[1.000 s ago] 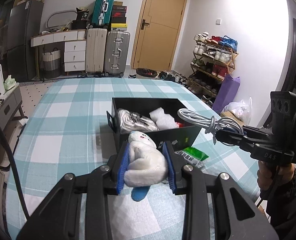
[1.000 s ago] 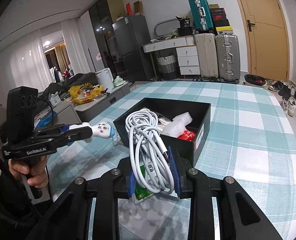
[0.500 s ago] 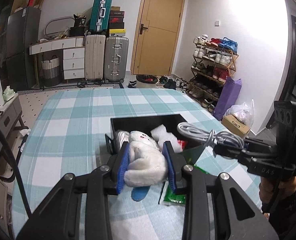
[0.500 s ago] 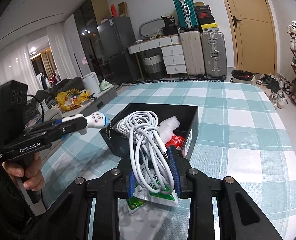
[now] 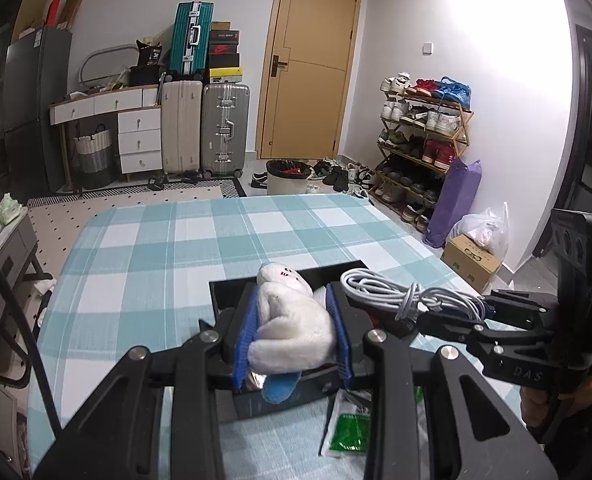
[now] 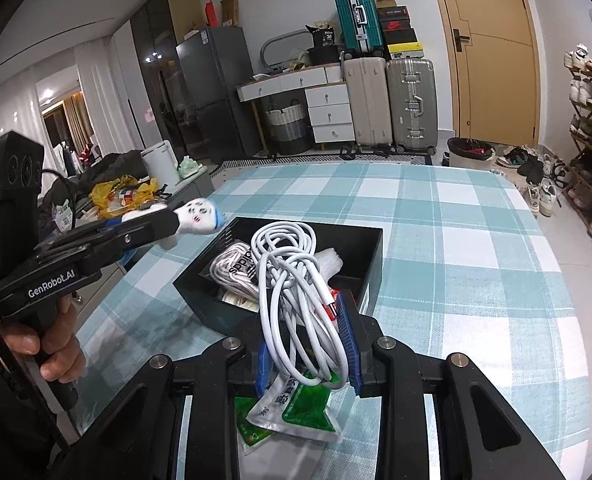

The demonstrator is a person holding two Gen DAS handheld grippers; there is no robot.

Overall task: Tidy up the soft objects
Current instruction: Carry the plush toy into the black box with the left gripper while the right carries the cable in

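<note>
Since a second ago both loads have been carried over the black box (image 6: pixel 369 256), now lower centre of frame. The left gripper (image 5: pixel 294 330) is clenched on the plush toy (image 5: pixel 292 320); the right gripper (image 6: pixel 305 354) is clamped on the coiled white cable (image 6: pixel 292 280). Release appears next. Box partly filled; rim close beneath; checked tablecloth (image 5: pixel 144 264) open around.

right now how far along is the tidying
Partly done. The black box already holds a silver pouch and white wrap. In hand: the left gripper is shut on a plush toy, the right gripper on a white cable. Left: both of those, plus the green packets on the table beside the box.
</note>
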